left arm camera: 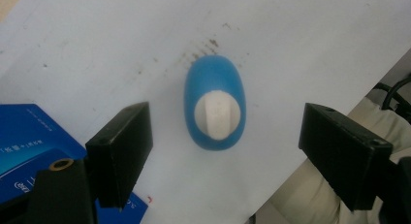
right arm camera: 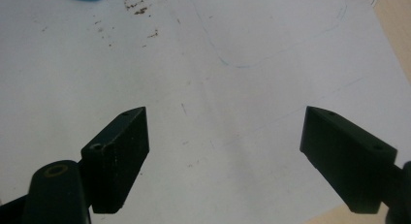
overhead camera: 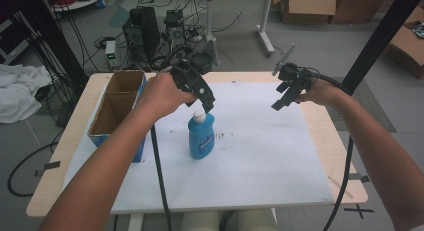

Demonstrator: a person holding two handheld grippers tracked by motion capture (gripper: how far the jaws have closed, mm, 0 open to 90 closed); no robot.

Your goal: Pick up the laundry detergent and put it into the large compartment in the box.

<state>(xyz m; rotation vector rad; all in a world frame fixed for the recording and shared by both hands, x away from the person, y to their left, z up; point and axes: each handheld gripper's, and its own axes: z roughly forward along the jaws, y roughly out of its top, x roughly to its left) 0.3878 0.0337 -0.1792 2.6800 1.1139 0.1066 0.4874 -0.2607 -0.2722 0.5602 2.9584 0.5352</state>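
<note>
A blue bottle (overhead camera: 201,136) with a white cap (overhead camera: 199,116) stands upright on the white sheet (overhead camera: 260,156) covering the worktop (overhead camera: 330,136), just right of the open cardboard box (overhead camera: 117,108); its long axis runs vertical, cap pointing up. The left gripper (overhead camera: 206,105) hovers directly above the cap, fingers (left arm camera: 121,151) spread wide and holding nothing, straddling the bottle's top in its own view. The right gripper (overhead camera: 281,100) hangs well to the bottle's right, fingers (right arm camera: 118,153) likewise apart and empty. Likely risk: a tall, narrow bottle could tip if one finger meets the cap first, or slip if squeezed on its rounded shoulder.
</note>
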